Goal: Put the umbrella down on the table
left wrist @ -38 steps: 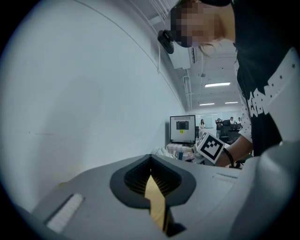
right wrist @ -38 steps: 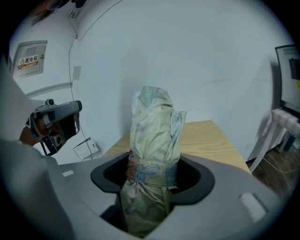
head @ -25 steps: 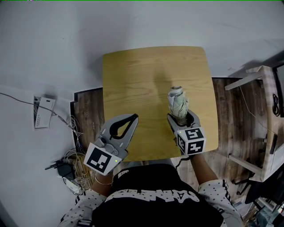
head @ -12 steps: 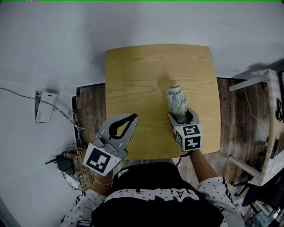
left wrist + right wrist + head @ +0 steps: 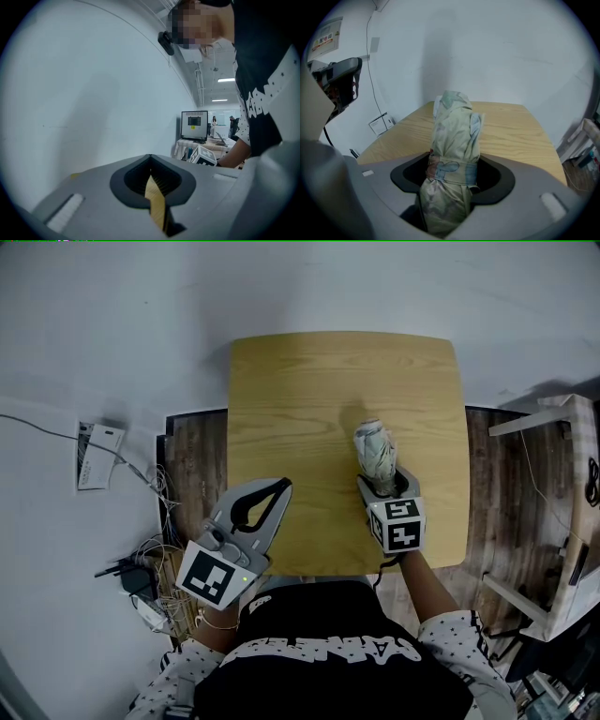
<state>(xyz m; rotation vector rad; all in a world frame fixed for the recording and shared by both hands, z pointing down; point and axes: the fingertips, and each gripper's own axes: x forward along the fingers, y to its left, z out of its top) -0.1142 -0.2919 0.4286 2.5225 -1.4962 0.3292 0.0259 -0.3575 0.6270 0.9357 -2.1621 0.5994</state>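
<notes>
A folded pale-green patterned umbrella (image 5: pixel 375 456) (image 5: pixel 453 154) sticks forward out of my right gripper (image 5: pixel 382 486) (image 5: pixel 449 197), which is shut on it near its strap. It hangs above the right half of the light wooden table (image 5: pixel 291 399) (image 5: pixel 520 131), tip pointing away from me. My left gripper (image 5: pixel 279 487) (image 5: pixel 157 206) is shut with nothing in it, over the table's near left edge. In the left gripper view its jaws meet with only a thin sliver of table showing between them.
Around the table lies dark wood flooring (image 5: pixel 192 474). A white box (image 5: pixel 92 457) and tangled cables (image 5: pixel 155 577) sit on the floor at the left. A pale wooden frame (image 5: pixel 553 512) stands at the right. A monitor (image 5: pixel 194 125) shows far off in the left gripper view.
The right gripper with the umbrella has drifted slightly right and toward me relative to the picture; the whole view has shifted a little. The left gripper has held still.
</notes>
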